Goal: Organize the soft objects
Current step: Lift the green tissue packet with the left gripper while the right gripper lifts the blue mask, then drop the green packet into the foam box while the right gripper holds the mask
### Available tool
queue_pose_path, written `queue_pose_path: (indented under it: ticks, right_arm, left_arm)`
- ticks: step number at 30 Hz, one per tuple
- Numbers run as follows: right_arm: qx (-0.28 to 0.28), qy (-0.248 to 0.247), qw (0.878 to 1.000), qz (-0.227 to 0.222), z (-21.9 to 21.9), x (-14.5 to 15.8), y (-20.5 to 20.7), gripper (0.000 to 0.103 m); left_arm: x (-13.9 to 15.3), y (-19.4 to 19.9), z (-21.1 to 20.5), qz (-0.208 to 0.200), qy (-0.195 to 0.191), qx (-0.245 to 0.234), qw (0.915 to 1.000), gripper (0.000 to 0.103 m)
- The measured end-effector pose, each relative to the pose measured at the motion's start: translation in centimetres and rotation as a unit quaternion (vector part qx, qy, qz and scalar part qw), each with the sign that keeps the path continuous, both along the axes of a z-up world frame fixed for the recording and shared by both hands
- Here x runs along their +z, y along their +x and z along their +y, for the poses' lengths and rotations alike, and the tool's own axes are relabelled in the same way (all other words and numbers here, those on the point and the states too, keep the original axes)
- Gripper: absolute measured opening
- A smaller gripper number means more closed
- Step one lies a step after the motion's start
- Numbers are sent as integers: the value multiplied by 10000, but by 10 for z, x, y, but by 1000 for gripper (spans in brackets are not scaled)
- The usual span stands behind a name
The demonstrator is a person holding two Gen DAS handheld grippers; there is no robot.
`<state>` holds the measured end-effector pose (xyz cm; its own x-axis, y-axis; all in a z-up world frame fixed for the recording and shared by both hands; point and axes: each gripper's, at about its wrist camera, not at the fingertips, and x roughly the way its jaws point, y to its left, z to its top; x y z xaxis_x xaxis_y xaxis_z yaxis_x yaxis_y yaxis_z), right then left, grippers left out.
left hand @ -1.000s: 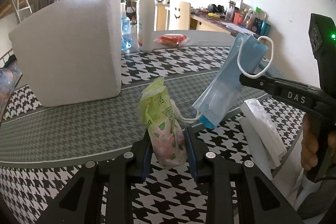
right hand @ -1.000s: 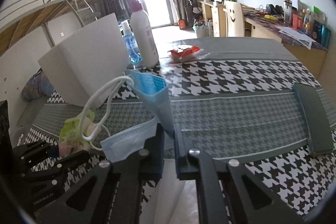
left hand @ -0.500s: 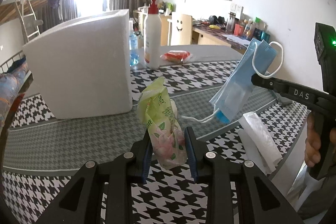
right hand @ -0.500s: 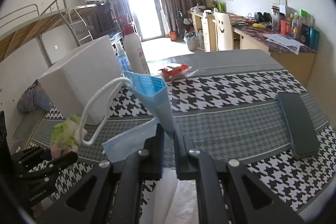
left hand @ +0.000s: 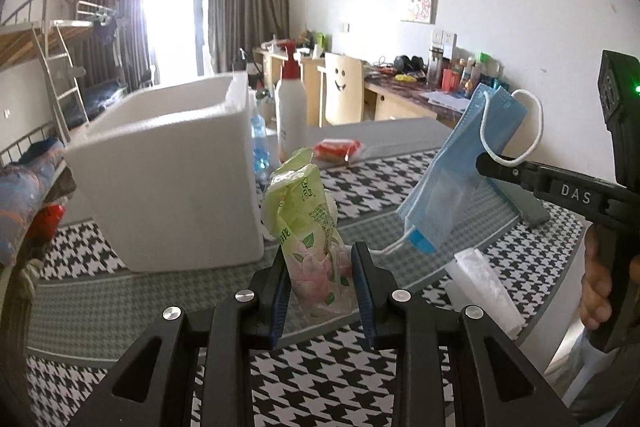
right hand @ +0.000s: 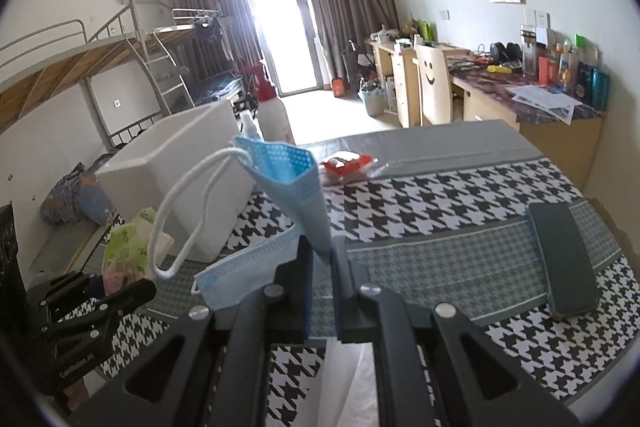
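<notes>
My left gripper point(left hand: 320, 269) is shut on a green and pink tissue pack point(left hand: 310, 239), held upright above the houndstooth table point(left hand: 160, 311). My right gripper point(right hand: 320, 259) is shut on a blue face mask point(right hand: 296, 187) whose white ear loop point(right hand: 188, 211) dangles to the left. In the left wrist view the mask point(left hand: 460, 179) hangs from the right gripper point(left hand: 486, 163) on the right, clear of the table. The right wrist view shows the tissue pack point(right hand: 124, 251) in the left gripper point(right hand: 116, 287) low on the left. An open white foam box point(left hand: 172, 179) stands behind and left of both.
A white pump bottle point(left hand: 291, 115) and a small blue bottle point(left hand: 259, 143) stand beside the box. A red packet point(left hand: 338, 149) lies further back. A dark flat case point(right hand: 564, 259) rests on the right. White wrapped tissues point(left hand: 486, 289) lie near the front edge.
Both grippers have risen with their loads: the tissue pack and the mask sit higher above the table, and the inside rim of the foam box has come into view.
</notes>
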<state>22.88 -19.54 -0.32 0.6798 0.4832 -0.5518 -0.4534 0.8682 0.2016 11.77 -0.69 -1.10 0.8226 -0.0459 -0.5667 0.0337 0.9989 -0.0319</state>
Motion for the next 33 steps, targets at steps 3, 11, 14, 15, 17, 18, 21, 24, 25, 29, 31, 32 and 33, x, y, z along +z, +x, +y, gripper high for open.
queue_pose_path:
  ticks: [3, 11, 14, 15, 17, 18, 21, 24, 25, 29, 31, 32, 33]
  right_arm:
    - [9, 20, 10000, -81, 0, 5, 0, 11]
    - [9, -1, 9997, -262, 2, 17, 1, 11]
    - [37, -12, 9995, -309, 4, 20, 0, 11]
    - [41, -11, 9995, -320, 4, 21, 1, 11]
    - [64, 4, 9994, -348, 5, 23, 1, 11]
    - [73, 2, 9993, -371, 5, 24, 1, 11]
    - [91, 0, 9990, -429, 7, 28, 1, 11]
    - [106, -4, 9988, -481, 8, 32, 3, 11]
    - [112, -5, 9987, -490, 9, 33, 4, 11]
    - [139, -39, 9984, -545, 13, 36, 7, 11]
    - [142, -55, 9983, -570, 15, 38, 9, 11]
    - [142, -59, 9982, -580, 16, 39, 10, 11]
    - [146, -60, 9981, -591, 16, 40, 11, 11]
  left_arm:
    - [7, 0, 1, -74, 5, 0, 10000, 31]
    - [21, -1, 1, -289, 72, -57, 9995, 31]
    - [26, 3, 2, -336, 93, -19, 9994, 31]
    - [27, 3, 2, -338, 97, -14, 9994, 31]
    - [29, 6, 2, -342, 80, -13, 9994, 31]
    - [30, 7, 2, -344, 75, -7, 9994, 31]
    - [33, 10, 3, -381, 97, 29, 9992, 31]
    - [38, 13, 6, -436, 117, 73, 9990, 31]
    - [40, 15, 6, -443, 113, 90, 9989, 31]
    - [43, 18, 8, -497, 131, 94, 9986, 31]
    - [46, 17, 11, -551, 133, 74, 9984, 31]
    - [48, 18, 12, -570, 139, 85, 9982, 31]
    - [49, 18, 13, -583, 155, 101, 9981, 31]
